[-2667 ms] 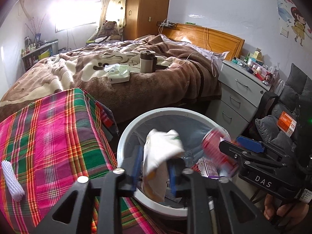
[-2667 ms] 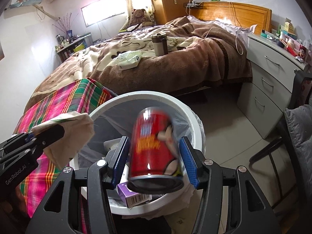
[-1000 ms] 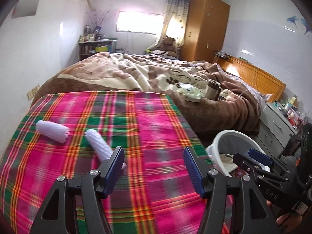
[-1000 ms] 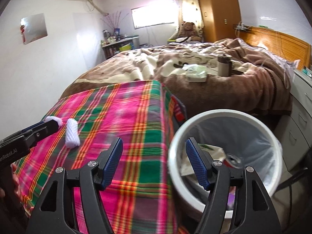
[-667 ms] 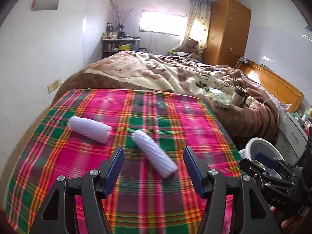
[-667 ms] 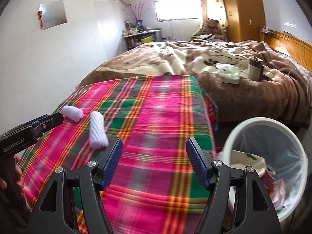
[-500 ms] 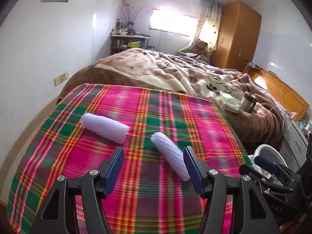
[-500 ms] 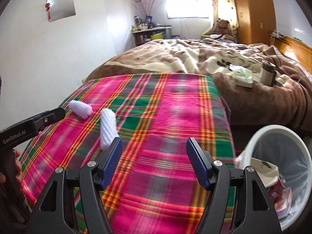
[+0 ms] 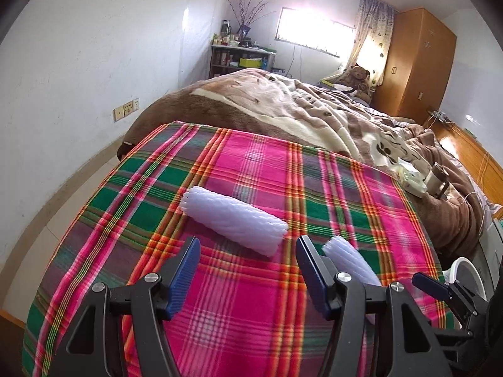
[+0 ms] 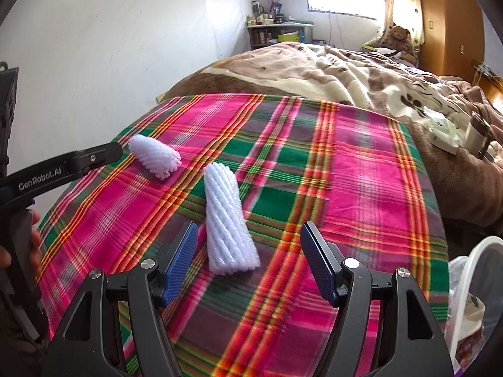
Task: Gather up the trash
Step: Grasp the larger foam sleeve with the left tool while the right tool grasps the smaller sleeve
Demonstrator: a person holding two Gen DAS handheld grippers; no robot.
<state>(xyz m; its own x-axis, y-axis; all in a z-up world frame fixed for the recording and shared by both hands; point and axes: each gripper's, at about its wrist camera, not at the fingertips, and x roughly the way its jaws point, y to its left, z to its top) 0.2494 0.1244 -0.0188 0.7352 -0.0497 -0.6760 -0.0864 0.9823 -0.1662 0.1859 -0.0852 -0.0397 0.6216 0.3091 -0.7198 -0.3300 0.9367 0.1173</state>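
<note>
Both the left gripper [image 9: 248,270] and right gripper [image 10: 248,264] gape wide, empty, over the plaid cloth [image 10: 361,169]. Two white foam net sleeves [image 10: 228,216] [image 10: 154,155] lie near its left edge, the trash bin [image 10: 471,270] off its right.

A rumpled brown-and-cream fleece blanket [image 9: 314,116] covers the bed. Beyond it sit a brown teddy bear [image 9: 356,77], an orange wooden wardrobe [image 9: 415,62] and a cluttered shelf unit [image 9: 239,58].
</note>
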